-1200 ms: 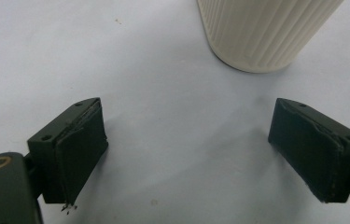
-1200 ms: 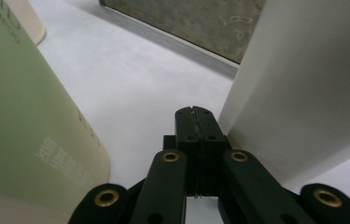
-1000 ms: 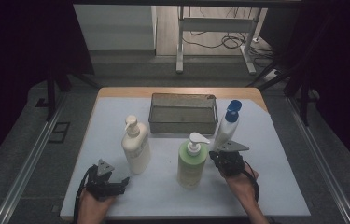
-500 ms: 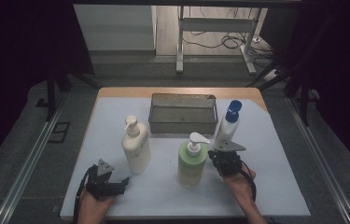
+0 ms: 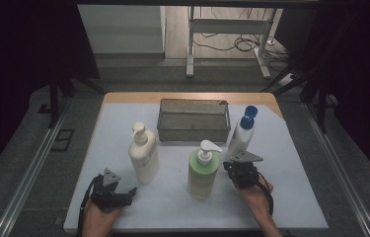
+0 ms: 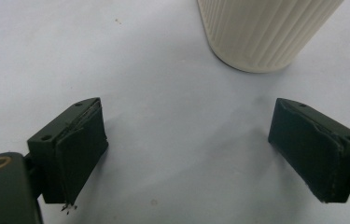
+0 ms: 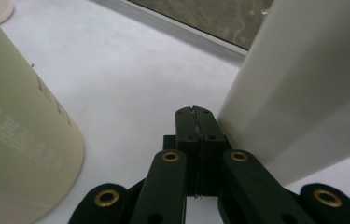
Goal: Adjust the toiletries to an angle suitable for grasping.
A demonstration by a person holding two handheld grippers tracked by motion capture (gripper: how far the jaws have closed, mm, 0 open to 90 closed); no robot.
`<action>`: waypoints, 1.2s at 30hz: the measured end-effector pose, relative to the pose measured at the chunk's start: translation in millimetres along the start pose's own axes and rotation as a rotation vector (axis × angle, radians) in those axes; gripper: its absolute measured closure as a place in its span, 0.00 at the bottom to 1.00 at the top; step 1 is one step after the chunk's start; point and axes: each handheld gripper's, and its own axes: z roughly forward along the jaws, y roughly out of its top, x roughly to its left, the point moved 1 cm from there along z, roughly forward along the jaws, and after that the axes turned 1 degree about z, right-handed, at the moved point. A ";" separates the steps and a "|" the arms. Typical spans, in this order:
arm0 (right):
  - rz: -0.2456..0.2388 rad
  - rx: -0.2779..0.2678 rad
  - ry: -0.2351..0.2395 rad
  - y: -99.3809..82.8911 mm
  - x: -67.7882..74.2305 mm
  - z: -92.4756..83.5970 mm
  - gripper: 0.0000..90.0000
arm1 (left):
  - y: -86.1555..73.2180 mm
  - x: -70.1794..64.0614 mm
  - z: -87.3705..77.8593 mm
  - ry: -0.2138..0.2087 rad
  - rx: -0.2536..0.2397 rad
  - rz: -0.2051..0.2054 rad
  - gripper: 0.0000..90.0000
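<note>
Right gripper (image 7: pixel 195 112) jaws together, blue-capped white bottle (image 7: pixel 303 88) upright just right of them; left gripper (image 6: pixel 189 140) jaws apart, empty.

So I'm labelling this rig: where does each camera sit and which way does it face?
High view: above the person's side, facing forward and down on the table; both hands show.
Left gripper view: on the left gripper, open jaws toward the cream bottle.
Right gripper view: on the right gripper, shut, between green bottle and white bottle.
Shared: the bottles.
</note>
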 end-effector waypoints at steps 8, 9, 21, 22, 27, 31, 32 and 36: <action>0.014 0.006 -0.012 -6.4 -12.2 -5.2 1.00 | 0.0 0.0 0.0 0.000 0.000 -0.001 0.12; 0.014 0.006 -0.012 -6.4 -12.2 -5.2 1.00 | 0.0 0.0 0.0 0.000 0.000 -0.001 0.12; 0.024 0.024 -0.018 -14.7 -30.0 -10.0 0.99 | 0.0 0.1 0.0 -0.001 0.001 -0.001 0.12; 0.022 0.024 -0.016 -15.1 -31.2 -10.4 1.00 | 0.0 0.1 0.0 -0.001 0.001 -0.001 0.12; 0.017 0.030 -0.015 -17.8 -37.7 -12.7 0.99 | 0.0 0.1 0.0 -0.001 0.000 -0.001 0.12; 0.021 0.040 -0.019 -20.0 -42.3 -14.0 0.99 | 0.0 0.1 0.0 -0.001 0.001 -0.001 0.12; 0.014 0.049 -0.023 -20.2 -41.7 -13.6 0.98 | 0.0 0.1 0.0 -0.001 0.001 -0.001 0.12; 0.005 0.046 0.001 -18.1 -38.4 -16.3 0.92 | 0.1 0.1 0.1 -0.001 0.001 -0.001 0.12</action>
